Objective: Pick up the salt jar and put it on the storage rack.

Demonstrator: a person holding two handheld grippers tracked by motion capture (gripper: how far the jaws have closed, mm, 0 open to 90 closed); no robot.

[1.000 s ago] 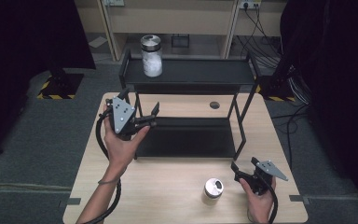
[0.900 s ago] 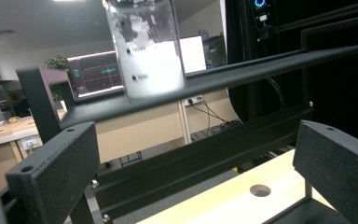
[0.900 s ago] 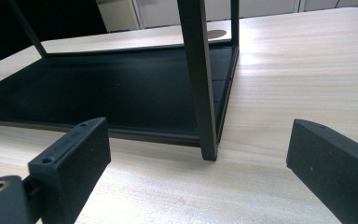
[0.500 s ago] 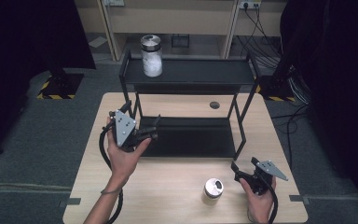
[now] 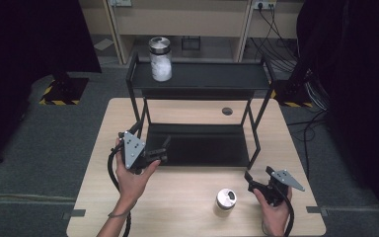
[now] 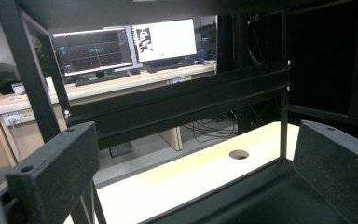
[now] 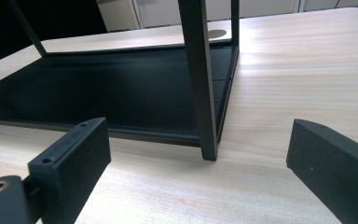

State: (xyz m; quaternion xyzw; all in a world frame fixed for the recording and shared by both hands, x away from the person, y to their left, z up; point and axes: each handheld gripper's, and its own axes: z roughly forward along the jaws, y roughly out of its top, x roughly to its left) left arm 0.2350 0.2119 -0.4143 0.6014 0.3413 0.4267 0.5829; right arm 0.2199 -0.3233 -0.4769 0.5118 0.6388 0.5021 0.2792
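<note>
The left gripper (image 5: 159, 151) was held at the front left corner of the black two-tier rack (image 5: 197, 79), its jaws spread wide and empty over the near edge of the lower shelf (image 5: 202, 148). In the left gripper view, both jaws framed the lower shelf and the round hole (image 6: 238, 154) in the wooden table (image 5: 177, 202) beyond it. The right gripper (image 5: 254, 181) was held low over the table near its front right corner, its jaws likewise wide apart and holding nothing. The right gripper view looked across the tabletop at the rack's front right leg (image 7: 200, 79). A small jar (image 5: 225, 201) with a metal lid stood upright on the table just left of the right gripper, apart from it. A second, taller jar (image 5: 160, 59) stood on the left part of the upper shelf.
</note>
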